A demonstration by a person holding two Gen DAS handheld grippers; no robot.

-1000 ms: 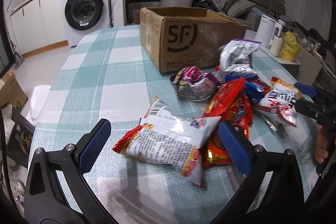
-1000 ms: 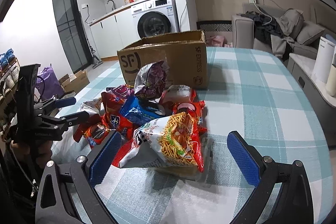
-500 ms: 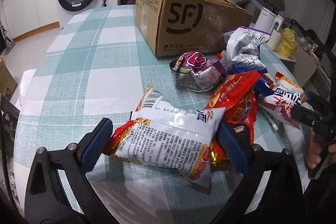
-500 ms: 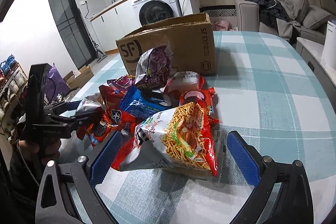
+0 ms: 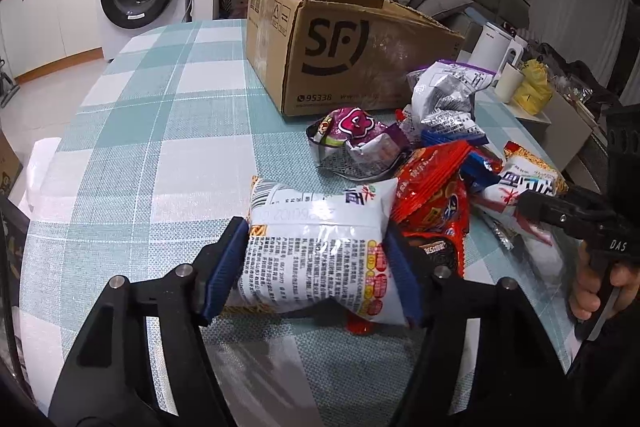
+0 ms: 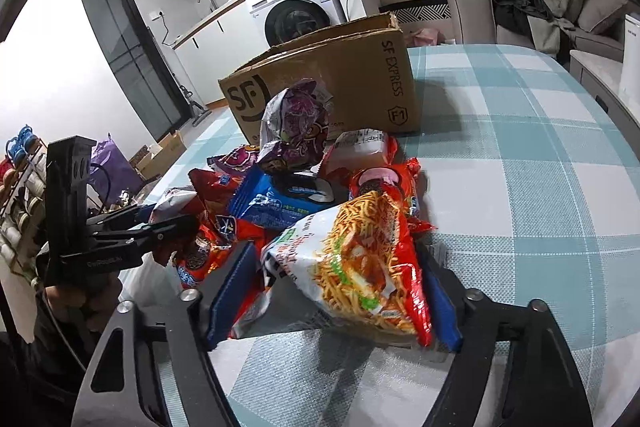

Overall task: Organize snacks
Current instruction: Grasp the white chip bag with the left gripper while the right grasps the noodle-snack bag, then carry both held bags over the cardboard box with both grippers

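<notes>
Left tool (image 5: 316, 269) pinching white snack bag (image 5: 320, 247), blue pads pressed on both sides, bag at near edge of snack pile on checked counter (image 5: 140, 131). Right tool (image 6: 332, 291) clamped on noodle snack bag (image 6: 360, 267), also at pile's edge. Open cardboard box (image 5: 340, 55) just behind pile. Purple packet (image 6: 296, 125) atop heap.
</notes>
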